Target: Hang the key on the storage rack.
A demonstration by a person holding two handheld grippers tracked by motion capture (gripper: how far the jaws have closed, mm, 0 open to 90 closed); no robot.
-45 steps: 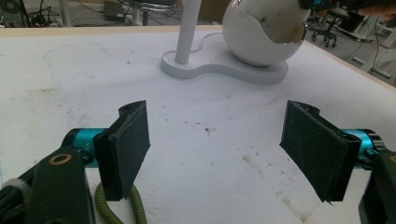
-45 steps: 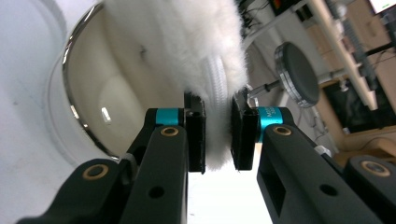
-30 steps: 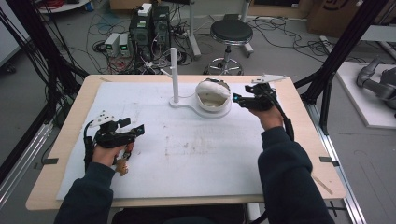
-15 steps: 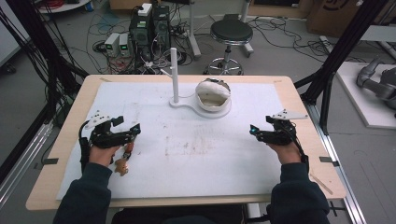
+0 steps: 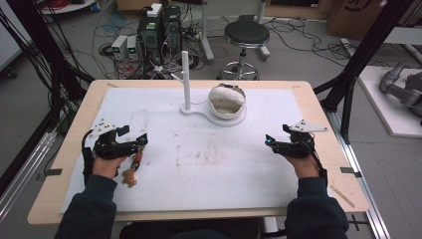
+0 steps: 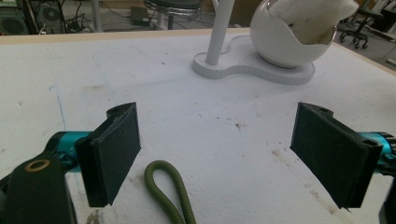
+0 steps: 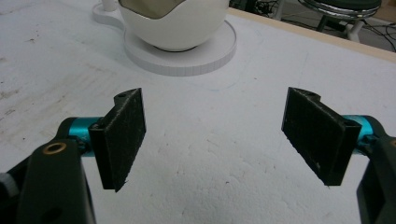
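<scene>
The left gripper (image 5: 135, 143) is held low over the white mat (image 5: 209, 169) at the left side. Its jaws are spread wide and nothing is held; an olive-green cord loop (image 6: 169, 189) lies on the mat between them, probably part of the small brown object (image 5: 132, 172) just beside that gripper.

The right gripper (image 5: 272, 142) is rested at the right side, well apart, jaws equally wide and empty.

The white egg-shaped holder (image 5: 227, 102) and its post (image 5: 186, 79) stand on one base at the far middle, within reach of both hands.
</scene>
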